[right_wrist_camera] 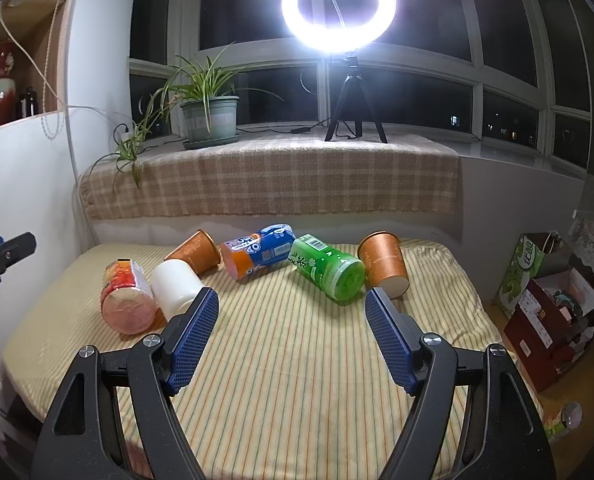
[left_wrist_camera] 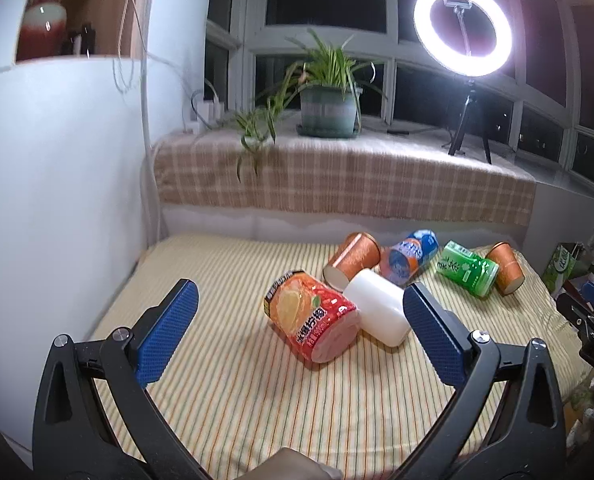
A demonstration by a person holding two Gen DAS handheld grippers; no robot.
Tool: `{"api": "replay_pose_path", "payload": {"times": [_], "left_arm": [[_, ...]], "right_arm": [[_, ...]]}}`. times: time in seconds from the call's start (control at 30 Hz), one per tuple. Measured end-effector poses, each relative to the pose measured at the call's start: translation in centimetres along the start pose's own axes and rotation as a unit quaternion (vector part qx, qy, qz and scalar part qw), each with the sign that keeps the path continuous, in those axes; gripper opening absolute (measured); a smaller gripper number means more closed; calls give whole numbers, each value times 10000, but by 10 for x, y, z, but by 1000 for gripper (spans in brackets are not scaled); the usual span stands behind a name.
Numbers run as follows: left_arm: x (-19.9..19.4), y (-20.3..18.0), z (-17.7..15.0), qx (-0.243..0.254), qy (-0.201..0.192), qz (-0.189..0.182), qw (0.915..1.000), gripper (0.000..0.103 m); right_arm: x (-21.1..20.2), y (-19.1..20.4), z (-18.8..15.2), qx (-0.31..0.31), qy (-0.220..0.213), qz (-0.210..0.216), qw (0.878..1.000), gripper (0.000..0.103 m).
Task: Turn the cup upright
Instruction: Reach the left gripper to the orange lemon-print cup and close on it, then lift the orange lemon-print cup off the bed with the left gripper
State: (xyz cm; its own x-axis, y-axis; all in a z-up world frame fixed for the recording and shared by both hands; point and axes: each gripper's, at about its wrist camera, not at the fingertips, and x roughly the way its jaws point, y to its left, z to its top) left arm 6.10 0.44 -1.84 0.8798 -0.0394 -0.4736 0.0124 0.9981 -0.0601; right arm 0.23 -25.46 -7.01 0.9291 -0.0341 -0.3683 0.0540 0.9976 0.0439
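Observation:
Several cups lie on their sides on the striped tablecloth (left_wrist_camera: pixel 257 392). A red-orange printed cup (left_wrist_camera: pixel 311 318) and a white cup (left_wrist_camera: pixel 379 307) lie nearest my left gripper (left_wrist_camera: pixel 299 302), which is open and empty, just short of them. Behind lie a copper cup (left_wrist_camera: pixel 353 260), a blue-orange cup (left_wrist_camera: pixel 407 258), a green cup (left_wrist_camera: pixel 467 268) and a second copper cup (left_wrist_camera: pixel 507 268). My right gripper (right_wrist_camera: pixel 291 304) is open and empty, short of the green cup (right_wrist_camera: pixel 329 272) and the copper cup (right_wrist_camera: pixel 385 262). The white cup (right_wrist_camera: pixel 177 282) lies by its left finger.
A checked cloth covers the windowsill (right_wrist_camera: pixel 273 176) behind the table, with a potted plant (right_wrist_camera: pixel 211 118) and a ring light on a tripod (right_wrist_camera: pixel 339 8). A white wall (left_wrist_camera: pixel 57 180) stands at the left. Boxes (right_wrist_camera: pixel 545 320) sit on the floor at the right.

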Motion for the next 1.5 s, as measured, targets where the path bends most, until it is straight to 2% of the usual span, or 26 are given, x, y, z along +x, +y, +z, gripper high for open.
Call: {"api": "replay_pose_path", "payload": {"times": [0.17, 0.27, 0.33, 0.37, 0.43, 0.53, 0.63, 0.67, 0.73, 0.8, 0.87, 1.2, 1.33, 1.5], "left_arm": [[27, 11, 6, -243, 574, -218, 9978, 103], [48, 18, 11, -529, 1057, -404, 9922, 103], [70, 28, 12, -948, 1560, -587, 9814, 103], [83, 36, 11, -1269, 1810, -672, 9729, 103], [98, 45, 9, -1598, 2069, -695, 9627, 103], [125, 55, 6, -2067, 2501, -804, 9425, 103], [151, 65, -2, -2670, 2919, -882, 9142, 103], [159, 67, -4, -2753, 3015, -908, 9083, 103], [174, 73, -13, -3113, 3260, -887, 8882, 103], [183, 75, -16, -3288, 3363, -847, 8784, 103], [189, 74, -19, -3361, 3411, -811, 8741, 103], [211, 68, -26, -3415, 3579, -734, 8660, 103], [216, 66, -28, -3404, 3627, -756, 8642, 96], [215, 62, -24, -3406, 3569, -776, 8664, 86]], "right_arm": [[5, -1, 0, -33, 29, -3, 10000, 76], [9, -3, -1, -14, 78, -7, 10000, 76], [11, -5, -2, 13, 97, -10, 10000, 76], [11, -5, -2, 25, 100, -10, 9999, 76], [10, -6, -3, 33, 94, -13, 9999, 76], [9, -7, -5, 18, 78, -50, 10000, 76], [8, -10, -6, 49, 65, -83, 9999, 76], [7, -12, -6, 72, 58, -101, 9999, 76], [6, -16, -6, 119, 43, -126, 9998, 76], [5, -19, -7, 160, 34, -153, 9998, 76], [5, -22, -8, 185, 37, -175, 9997, 76], [9, -34, -12, 333, 83, -244, 9991, 76], [9, -37, -13, 355, 91, -274, 9990, 76], [9, -42, -15, 438, 96, -325, 9985, 76]]}}
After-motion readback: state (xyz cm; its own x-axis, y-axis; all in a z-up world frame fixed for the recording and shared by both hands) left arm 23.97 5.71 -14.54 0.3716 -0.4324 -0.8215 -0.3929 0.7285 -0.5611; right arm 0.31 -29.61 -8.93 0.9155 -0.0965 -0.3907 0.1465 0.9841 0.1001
